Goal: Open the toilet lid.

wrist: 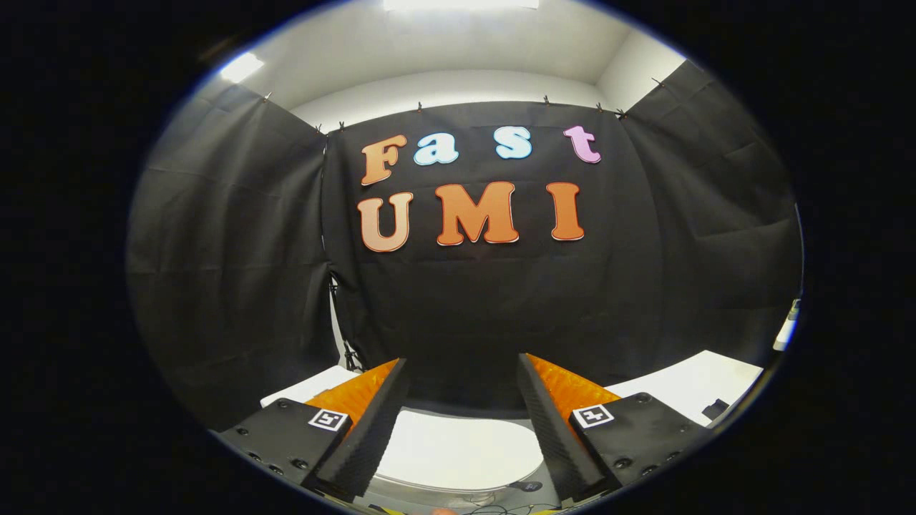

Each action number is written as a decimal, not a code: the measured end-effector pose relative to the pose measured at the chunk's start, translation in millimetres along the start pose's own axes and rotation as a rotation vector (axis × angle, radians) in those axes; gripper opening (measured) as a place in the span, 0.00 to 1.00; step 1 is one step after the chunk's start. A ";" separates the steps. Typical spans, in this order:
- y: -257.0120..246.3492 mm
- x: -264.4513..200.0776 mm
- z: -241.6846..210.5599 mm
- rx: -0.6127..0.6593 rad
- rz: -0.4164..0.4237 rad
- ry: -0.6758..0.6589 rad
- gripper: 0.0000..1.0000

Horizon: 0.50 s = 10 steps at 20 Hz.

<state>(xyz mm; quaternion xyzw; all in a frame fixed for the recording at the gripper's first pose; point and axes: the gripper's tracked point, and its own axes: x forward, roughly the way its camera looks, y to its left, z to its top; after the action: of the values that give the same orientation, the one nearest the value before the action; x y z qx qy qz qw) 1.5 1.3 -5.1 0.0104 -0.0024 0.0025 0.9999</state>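
Black cloth walls close the booth on three sides under a white ceiling, with a white surface (698, 390) running along the foot of the cloth. At six o'clock the gripper (464, 375) hangs with its fingers spread wide, pinching nothing. Between and below them lies the white toilet lid (458, 450), shut flat, and at about four o'clock from the fingers a small dark object (715, 409) rests on the white surface.
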 end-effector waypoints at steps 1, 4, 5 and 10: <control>-1.8 1.0 -2.3 0.005 -0.002 -0.003 0.98; -7.8 5.1 -13.1 0.040 -0.004 -0.010 0.98; -12.1 6.7 -19.5 0.049 -0.015 -0.007 0.98; -29.9 12.7 -53.2 0.100 -0.047 0.001 0.97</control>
<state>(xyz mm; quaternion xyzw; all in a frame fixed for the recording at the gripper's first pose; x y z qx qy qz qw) 14.5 -27.4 -58.9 0.0604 -0.0015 -0.0209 0.9980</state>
